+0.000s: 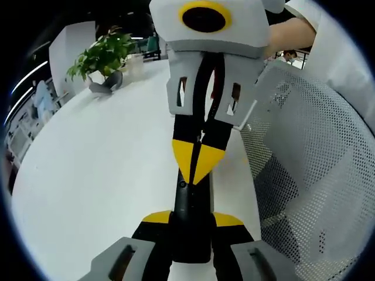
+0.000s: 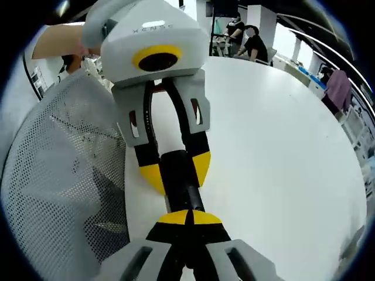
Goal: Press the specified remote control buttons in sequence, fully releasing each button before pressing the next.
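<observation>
Left gripper view looks along the left tongs (image 1: 191, 225), whose yellow-tipped jaws stand apart around one end of a black remote control (image 1: 191, 216), gripping it on both sides. The remote is held above the white desk (image 1: 99, 175), near the edge where a white mesh chair (image 1: 310, 175) stands. The right tongs (image 1: 199, 161) come in from the far side with their yellow tips pressed together, the point touching the remote's top face. A potted plant (image 1: 102, 58) stands at the far edge of the desk.

In the right gripper view, the right tongs (image 2: 188, 218) are closed, tips meeting over the remote control (image 2: 179, 175). The left tongs (image 2: 174, 168) clasp the remote from opposite. The mesh chair (image 2: 64, 175) sits beside the desk (image 2: 281, 164); people (image 2: 246, 38) are beyond its far edge.
</observation>
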A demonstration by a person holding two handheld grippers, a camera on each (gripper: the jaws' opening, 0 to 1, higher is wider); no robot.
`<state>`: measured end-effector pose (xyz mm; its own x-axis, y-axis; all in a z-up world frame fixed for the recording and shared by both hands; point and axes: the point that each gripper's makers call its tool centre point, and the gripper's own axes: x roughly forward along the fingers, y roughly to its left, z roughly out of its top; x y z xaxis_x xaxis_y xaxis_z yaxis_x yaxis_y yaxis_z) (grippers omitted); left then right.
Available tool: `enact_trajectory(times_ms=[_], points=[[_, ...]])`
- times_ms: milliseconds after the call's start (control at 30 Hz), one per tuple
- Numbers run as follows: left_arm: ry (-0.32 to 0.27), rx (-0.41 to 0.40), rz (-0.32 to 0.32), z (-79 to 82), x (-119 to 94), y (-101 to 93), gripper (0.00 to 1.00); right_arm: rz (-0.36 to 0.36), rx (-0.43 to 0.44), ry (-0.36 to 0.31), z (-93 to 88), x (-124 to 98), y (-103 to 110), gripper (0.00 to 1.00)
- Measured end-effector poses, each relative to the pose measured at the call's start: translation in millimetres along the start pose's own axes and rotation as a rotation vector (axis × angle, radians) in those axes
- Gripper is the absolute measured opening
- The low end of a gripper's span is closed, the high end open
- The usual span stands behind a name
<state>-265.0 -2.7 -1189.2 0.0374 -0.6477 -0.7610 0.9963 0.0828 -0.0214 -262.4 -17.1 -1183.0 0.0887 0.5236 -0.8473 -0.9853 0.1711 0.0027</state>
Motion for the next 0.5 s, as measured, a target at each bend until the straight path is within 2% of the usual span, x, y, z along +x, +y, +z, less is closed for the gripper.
enact_trajectory(times_ms=[167,267,500], points=[[0.001,0.001,-0.001,-0.3,-0.1,-0.1,0.24,-0.014,-0.104,0.028,-1.3,2.2,0.0,0.0],[-0.001,0.0,0.0,-0.1,-0.1,-0.2,0.24,-0.04,-0.195,0.042,-0.7,2.9,-0.4,0.0],[0.009,0.012,0.0,0.4,1.2,-0.4,0.24,-0.066,-0.207,0.04,0.6,1.9,1.7,0.0]])
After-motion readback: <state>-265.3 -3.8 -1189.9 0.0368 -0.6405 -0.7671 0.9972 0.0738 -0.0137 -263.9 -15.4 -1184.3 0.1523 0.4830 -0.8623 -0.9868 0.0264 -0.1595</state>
